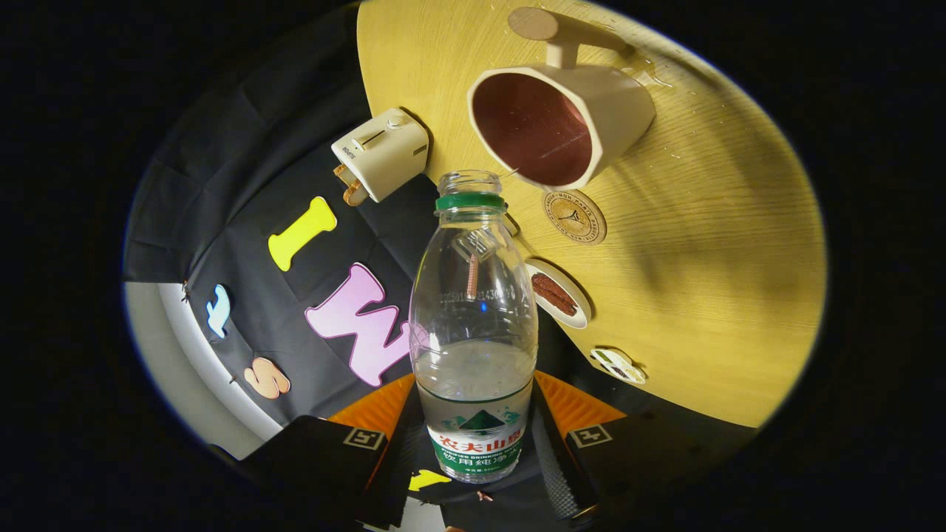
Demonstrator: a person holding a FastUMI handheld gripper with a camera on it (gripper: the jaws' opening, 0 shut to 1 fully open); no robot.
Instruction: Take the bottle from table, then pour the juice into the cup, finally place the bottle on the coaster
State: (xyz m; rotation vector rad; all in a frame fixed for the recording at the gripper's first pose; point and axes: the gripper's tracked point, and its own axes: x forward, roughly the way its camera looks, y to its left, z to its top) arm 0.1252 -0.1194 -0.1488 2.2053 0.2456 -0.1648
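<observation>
A: What does the bottle [474,325] look like?

B: Clear plastic, uncapped, with a green ring under the open mouth and a green-and-red label round the lower part. Clear liquid fills roughly the lower third. It sits between the gripper [473,451] fingers, its mouth pointing toward the cup [559,125].

A: And the fingers?

B: Closed onto the bottle's lower body, one on each side, parted just as wide as the bottle. Both seem to press on it.

A: Where is the cup?

B: On the wooden table [709,281], just beyond the bottle's mouth. It's cream outside, dark red inside, with its handle on the far side.

A: Counts?

B: One bottle, one cup. One round printed coaster [574,216] beside the cup. One small plate [559,294] holding something brown, one more small round item [618,365] near the table edge, and one cream toaster [380,153] at the table's rim.
</observation>
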